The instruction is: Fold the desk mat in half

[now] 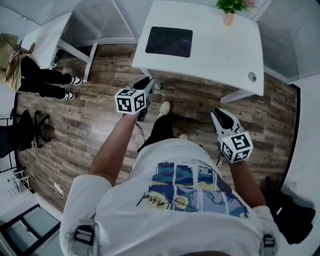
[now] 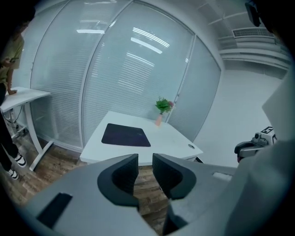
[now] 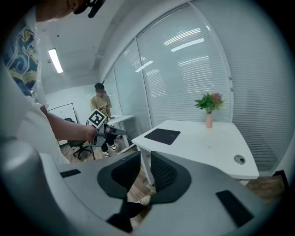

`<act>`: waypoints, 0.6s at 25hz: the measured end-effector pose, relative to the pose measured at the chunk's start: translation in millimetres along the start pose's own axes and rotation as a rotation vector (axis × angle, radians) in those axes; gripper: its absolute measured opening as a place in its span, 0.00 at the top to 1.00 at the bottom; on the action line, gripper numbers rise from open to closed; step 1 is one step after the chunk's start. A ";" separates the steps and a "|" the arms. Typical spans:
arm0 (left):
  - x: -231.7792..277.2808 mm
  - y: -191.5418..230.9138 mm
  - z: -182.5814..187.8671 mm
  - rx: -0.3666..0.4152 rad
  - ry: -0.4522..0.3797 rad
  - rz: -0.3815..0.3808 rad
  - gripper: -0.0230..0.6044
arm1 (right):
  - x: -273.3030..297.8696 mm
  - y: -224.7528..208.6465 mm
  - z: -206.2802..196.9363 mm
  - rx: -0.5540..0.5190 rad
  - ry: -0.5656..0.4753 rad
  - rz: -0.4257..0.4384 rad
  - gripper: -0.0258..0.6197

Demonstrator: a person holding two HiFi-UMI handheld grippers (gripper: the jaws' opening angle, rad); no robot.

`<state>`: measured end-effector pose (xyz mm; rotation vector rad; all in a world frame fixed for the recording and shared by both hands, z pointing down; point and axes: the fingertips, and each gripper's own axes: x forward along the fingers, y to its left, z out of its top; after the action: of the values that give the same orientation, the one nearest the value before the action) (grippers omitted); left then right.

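Head view: the person stands on the wood floor [image 1: 95,125] short of the white desk [image 1: 220,55], both forearms held forward. The left gripper [image 1: 146,83] and right gripper [image 1: 218,114] tilt downward, well apart from each other and off the desk. Each gripper's jaws stand slightly apart with nothing between them. The dark desk mat [image 1: 169,41] lies flat and unfolded on the desk, well apart from the potted plant [image 1: 229,9].

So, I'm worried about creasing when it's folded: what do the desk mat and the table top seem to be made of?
Desk mat: dark, matte, thin and lying flat, no glare; probably fabric-faced rubber or soft faux leather, which one is unclear. Table top: smooth white with a mild sheen; likely laminate or painted board.
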<state>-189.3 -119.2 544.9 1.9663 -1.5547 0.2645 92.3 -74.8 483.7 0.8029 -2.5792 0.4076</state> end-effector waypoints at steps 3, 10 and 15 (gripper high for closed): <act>30.1 31.0 12.9 -0.015 0.020 0.008 0.81 | 13.5 -14.4 10.7 0.020 0.006 -0.035 0.86; 103.2 110.2 36.2 -0.065 0.069 0.063 0.78 | 55.9 -44.1 37.6 0.055 0.026 -0.095 0.86; 140.9 157.4 52.6 -0.083 0.119 0.087 0.77 | 80.4 -54.2 64.5 0.084 0.064 -0.142 0.86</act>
<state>-306.5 -283.0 627.6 1.7890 -1.5509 0.3408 45.0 -180.7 472.6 0.9794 -2.4419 0.4927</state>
